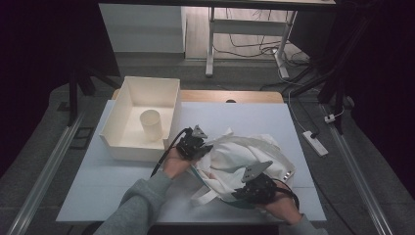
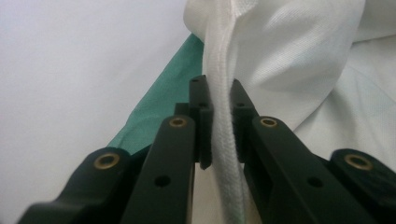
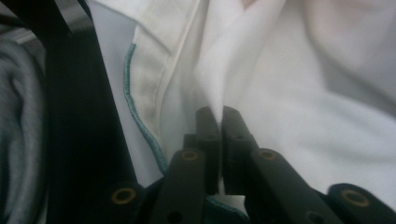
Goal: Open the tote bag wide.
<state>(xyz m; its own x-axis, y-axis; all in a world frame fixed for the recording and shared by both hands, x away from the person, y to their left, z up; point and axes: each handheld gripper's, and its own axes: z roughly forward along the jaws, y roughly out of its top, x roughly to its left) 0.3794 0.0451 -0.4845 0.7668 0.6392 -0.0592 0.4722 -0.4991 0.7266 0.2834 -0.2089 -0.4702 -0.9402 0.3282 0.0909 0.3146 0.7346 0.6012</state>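
A crumpled white cloth bag [image 1: 244,152] with green trim lies on the white table [image 1: 98,181], right of centre. My left gripper [image 1: 205,149] sits at the bag's left edge. In the left gripper view it [image 2: 218,86] is shut on a thick white woven strap [image 2: 224,154], with green fabric [image 2: 159,107] just beside it. My right gripper [image 1: 239,194] is at the bag's near edge. In the right gripper view its jaws [image 3: 220,112] pinch a thin fold of white cloth [image 3: 219,70], next to a hem with green stitching [image 3: 133,102].
A white open box [image 1: 147,85] stands at the table's back left with a pale cup [image 1: 151,125] upright inside it. A white loop of strap [image 1: 205,197] lies near the front edge. A power strip [image 1: 314,142] rests on the floor to the right.
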